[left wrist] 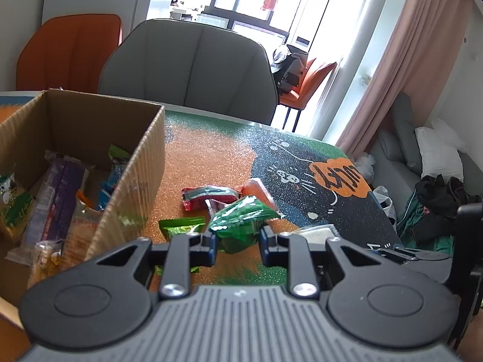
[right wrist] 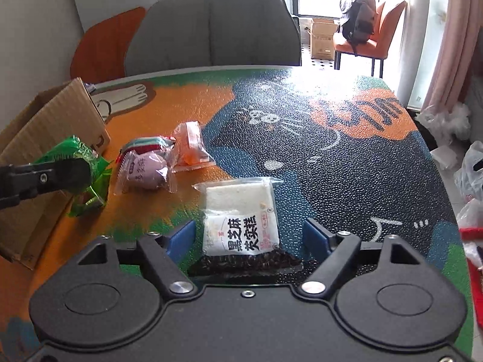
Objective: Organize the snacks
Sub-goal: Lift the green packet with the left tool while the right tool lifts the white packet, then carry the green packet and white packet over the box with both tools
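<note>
Left wrist view: left tongs point(left wrist: 238, 238) clamped on green snack packet point(left wrist: 241, 217) beside cardboard box point(left wrist: 132, 181), right tongs point(right wrist: 250, 235) parted around white cake packet point(right wrist: 241, 214)

The worktop point(right wrist: 347, 163) is pebbled orange, green and dark blue with white doodles. A brown cardboard box point(left wrist: 132, 175) stands by a shiny green packet point(left wrist: 241, 214); the white packet point(right wrist: 241, 211) bears black characters.

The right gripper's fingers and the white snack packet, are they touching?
Apart. The right wrist view shows table on both sides of the white snack packet, between it and the right gripper fingers.
</note>
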Action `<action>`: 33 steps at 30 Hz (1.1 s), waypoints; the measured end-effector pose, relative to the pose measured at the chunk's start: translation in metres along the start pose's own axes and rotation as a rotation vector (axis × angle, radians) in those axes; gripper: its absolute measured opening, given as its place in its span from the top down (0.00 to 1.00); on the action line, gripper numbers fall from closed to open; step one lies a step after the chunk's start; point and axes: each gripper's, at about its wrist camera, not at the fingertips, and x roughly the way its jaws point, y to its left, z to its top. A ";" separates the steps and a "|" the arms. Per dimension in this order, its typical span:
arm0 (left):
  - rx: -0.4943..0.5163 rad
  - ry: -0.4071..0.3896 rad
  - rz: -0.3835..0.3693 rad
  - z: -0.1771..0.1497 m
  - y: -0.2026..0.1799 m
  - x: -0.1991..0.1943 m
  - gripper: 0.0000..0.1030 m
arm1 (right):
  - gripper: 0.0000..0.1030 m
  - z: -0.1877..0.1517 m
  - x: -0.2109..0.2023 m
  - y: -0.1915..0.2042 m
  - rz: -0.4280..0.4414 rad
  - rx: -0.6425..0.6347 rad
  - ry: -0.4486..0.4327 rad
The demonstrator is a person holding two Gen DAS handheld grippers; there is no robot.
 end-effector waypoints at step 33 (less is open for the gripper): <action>-0.041 -0.179 0.009 0.030 0.034 -0.111 0.75 | 0.56 0.045 -0.105 0.053 0.154 0.082 -0.204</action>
